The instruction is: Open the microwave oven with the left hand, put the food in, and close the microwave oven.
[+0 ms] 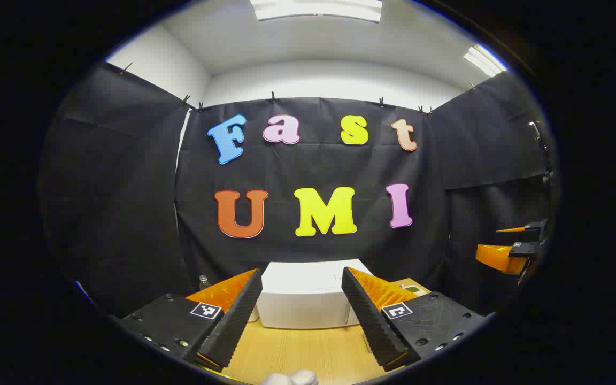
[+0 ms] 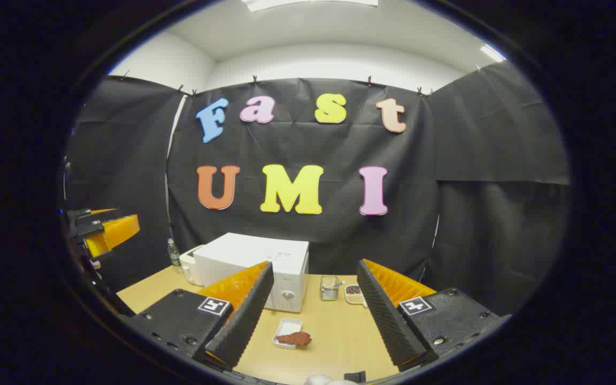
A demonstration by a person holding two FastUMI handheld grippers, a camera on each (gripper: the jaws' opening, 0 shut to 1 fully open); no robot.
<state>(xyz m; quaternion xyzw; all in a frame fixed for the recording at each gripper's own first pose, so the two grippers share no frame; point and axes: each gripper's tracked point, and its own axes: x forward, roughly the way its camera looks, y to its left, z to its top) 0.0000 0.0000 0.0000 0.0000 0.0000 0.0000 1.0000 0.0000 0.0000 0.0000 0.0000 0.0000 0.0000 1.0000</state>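
The left gripper [image 1: 301,310] hangs above the near part of the table [image 1: 297,353], its fingers spread wide with nothing between them. Straight ahead, framed by those fingers, stands the white microwave [image 1: 308,294], door closed, against the far wall.

In the right gripper view, the right gripper [image 2: 313,315] is likewise wide open and holds nothing. The microwave [image 2: 257,264] sits at the far left of the table [image 2: 340,331], its knob panel facing the near side. Just in front of it, near the table's middle, lies a small white tray [image 2: 285,329] with the food [image 2: 295,338], a reddish-brown piece, resting on its near edge. Right of the microwave stand a small glass jar [image 2: 329,287] and a little dish [image 2: 353,293] of dark bits. A bottle [image 2: 173,252] stands at the far left, beside a white appliance [image 2: 189,264] behind the microwave. The left gripper [image 2: 107,232] shows at the left edge, raised well above the table.
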